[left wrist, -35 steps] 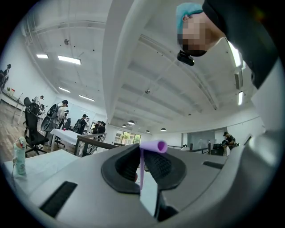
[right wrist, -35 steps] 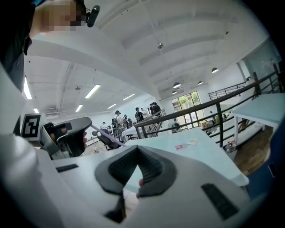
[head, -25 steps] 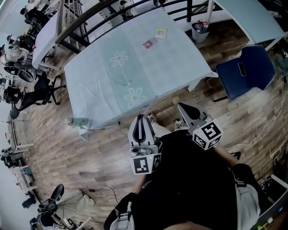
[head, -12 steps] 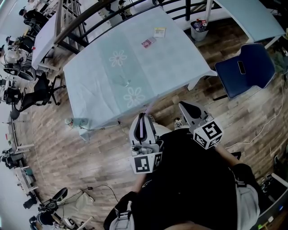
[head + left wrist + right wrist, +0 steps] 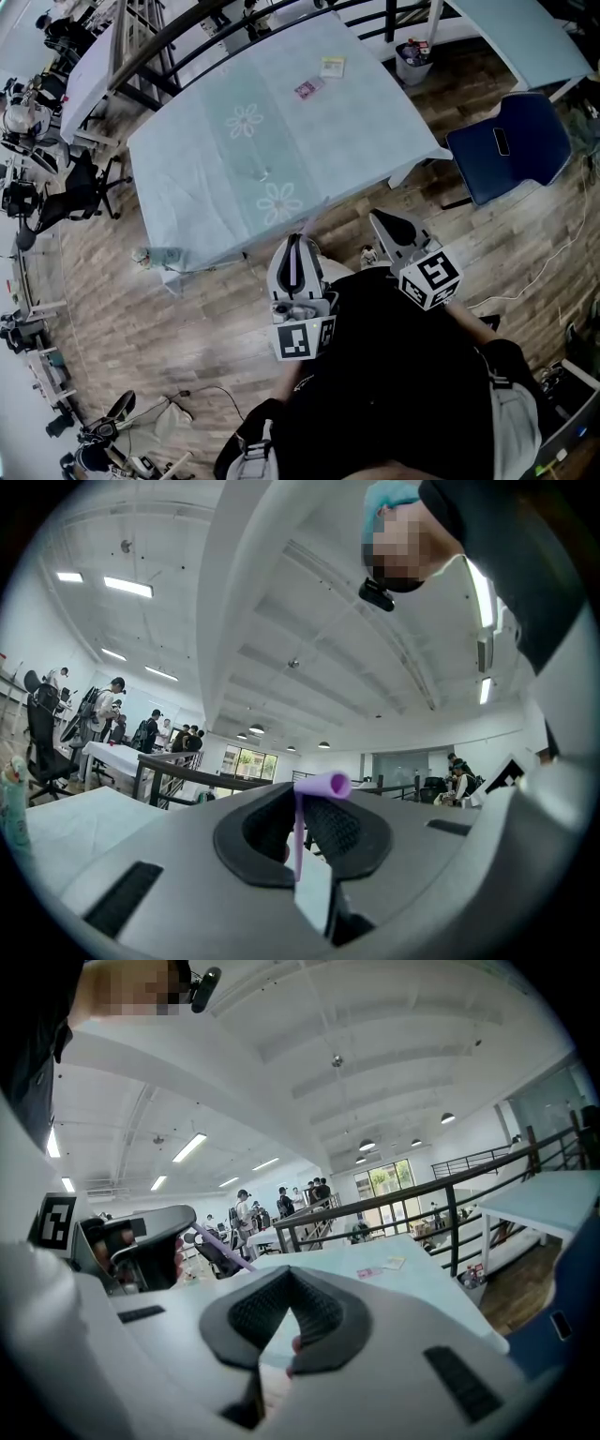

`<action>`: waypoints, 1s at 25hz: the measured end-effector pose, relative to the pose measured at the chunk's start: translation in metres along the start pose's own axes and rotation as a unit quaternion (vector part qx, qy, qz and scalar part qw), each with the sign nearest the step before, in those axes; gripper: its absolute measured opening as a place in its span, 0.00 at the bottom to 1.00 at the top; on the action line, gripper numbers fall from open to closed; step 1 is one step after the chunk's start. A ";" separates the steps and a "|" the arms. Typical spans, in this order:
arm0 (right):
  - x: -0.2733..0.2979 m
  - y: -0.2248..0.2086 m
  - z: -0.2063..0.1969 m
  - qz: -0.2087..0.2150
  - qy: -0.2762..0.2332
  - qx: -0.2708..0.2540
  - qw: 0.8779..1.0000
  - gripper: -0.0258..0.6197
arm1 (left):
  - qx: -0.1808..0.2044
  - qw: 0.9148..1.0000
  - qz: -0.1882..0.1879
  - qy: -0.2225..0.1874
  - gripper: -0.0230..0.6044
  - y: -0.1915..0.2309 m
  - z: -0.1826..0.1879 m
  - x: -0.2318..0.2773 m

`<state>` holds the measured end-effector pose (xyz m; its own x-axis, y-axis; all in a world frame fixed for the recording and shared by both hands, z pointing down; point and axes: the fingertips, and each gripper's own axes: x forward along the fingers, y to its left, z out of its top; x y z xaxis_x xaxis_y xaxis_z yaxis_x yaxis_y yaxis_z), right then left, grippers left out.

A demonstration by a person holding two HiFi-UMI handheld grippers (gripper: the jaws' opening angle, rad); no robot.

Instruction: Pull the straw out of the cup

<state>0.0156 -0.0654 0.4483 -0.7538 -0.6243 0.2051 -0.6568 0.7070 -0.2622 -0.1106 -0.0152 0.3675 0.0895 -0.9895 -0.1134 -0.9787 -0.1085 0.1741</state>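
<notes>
Blue-clothed table (image 5: 375, 131) — a pink card (image 5: 307, 90), a yellow card (image 5: 334, 67) on it

Probably a big open lab or workshop hall: cloth-covered table (image 5: 281, 122) on wood floor (image 5: 141, 309), rigs (image 5: 23, 117) at nine o'clock, railing (image 5: 178, 42) at twelve, strip lights (image 5: 127, 586), people (image 5: 103, 714) standing.

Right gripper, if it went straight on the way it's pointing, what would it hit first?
Most likely the table with the pale blue cloth: its top lies straight ahead of the right gripper, which tips slightly down toward it, with nothing visible in between. Depth is hard to judge.
</notes>
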 end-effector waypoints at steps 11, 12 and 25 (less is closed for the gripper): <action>0.015 0.018 0.002 0.027 0.004 -0.012 1.000 0.05 | 0.004 1.000 0.015 0.001 0.10 0.016 0.004 -0.004; 0.015 0.018 0.002 0.028 0.004 -0.011 1.000 0.05 | 0.005 1.000 0.015 0.001 0.10 0.015 0.003 -0.004; 0.014 0.014 -0.001 0.037 0.005 -0.011 0.999 0.05 | 0.011 1.000 0.024 0.001 0.10 0.010 0.002 -0.004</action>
<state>-0.0037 -0.0638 0.4481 -0.8006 -0.5663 0.1959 -0.5992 0.7584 -0.2564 -0.1205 -0.0123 0.3681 0.0423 -0.9937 -0.1036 -0.9859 -0.0584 0.1568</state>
